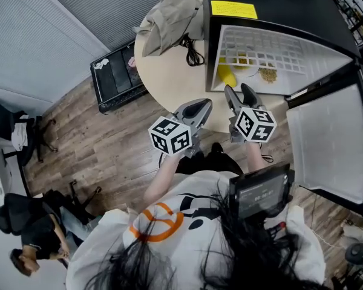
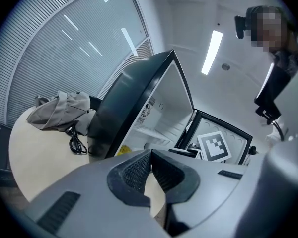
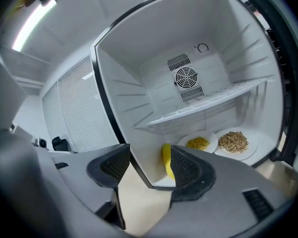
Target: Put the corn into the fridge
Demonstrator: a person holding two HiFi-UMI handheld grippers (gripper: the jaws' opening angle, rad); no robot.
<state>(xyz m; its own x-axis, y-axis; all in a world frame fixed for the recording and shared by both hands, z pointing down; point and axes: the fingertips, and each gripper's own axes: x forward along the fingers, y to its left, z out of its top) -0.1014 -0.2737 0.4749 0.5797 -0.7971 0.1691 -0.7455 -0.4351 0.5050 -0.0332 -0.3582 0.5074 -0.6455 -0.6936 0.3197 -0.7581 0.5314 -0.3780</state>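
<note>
The corn [image 3: 166, 158] lies on the fridge [image 1: 278, 5] floor, at its left, near two plates [image 3: 198, 143]. The right gripper [image 3: 149, 163] has its fingers open and empty. The left gripper [image 2: 150, 160] has its fingers closed on nothing. If the right gripper draws back, it is best to go straight, without touching the corn.

The right gripper [image 3: 150, 157] sits at lower centre with its jaws apart and nothing clamped between them, looking into the open fridge [image 3: 139, 83]. Just past the right jaw a yellow corn cob [image 3: 167, 160] lies on the fridge floor. It is near two white plates [image 3: 212, 140] of food at lower right, under the wire shelf [image 3: 208, 103].
</note>
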